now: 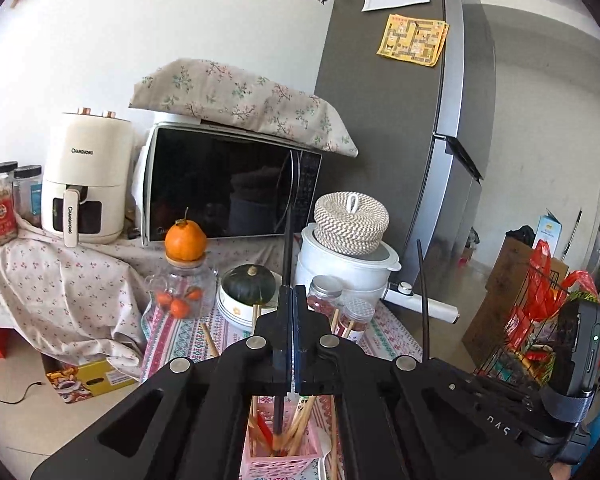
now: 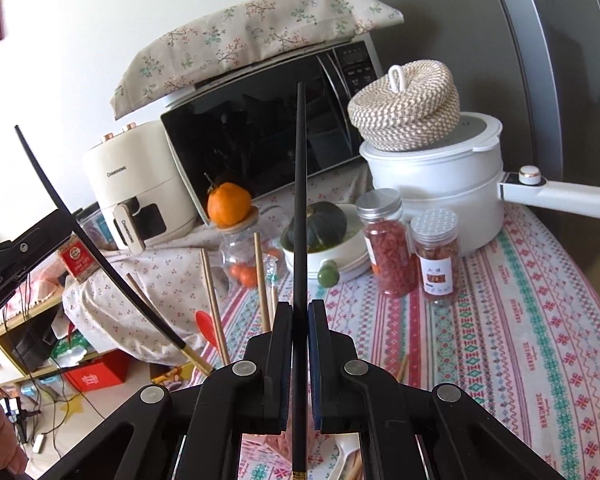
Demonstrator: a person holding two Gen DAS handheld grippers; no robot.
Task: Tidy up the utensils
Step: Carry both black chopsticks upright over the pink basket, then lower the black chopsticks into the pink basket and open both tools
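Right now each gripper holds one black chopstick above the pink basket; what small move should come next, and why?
Probably lower the left gripper so its thin black chopstick slides into the pink slotted plastic basket. Its lower end already points among the wooden chopsticks there, while the right gripper only holds its chopstick upright.

Bright, even daylight; washed-out wall, strong fisheye bending and dark vignetted corners.

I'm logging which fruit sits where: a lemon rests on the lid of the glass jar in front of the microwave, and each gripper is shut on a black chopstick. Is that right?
Not quite. The fruit on the glass jar lid is an orange, not a lemon; the left wrist view shows it plainly. The rest holds: the jar stands before the microwave, the left gripper pinches one black chopstick, and the right gripper another black chopstick.
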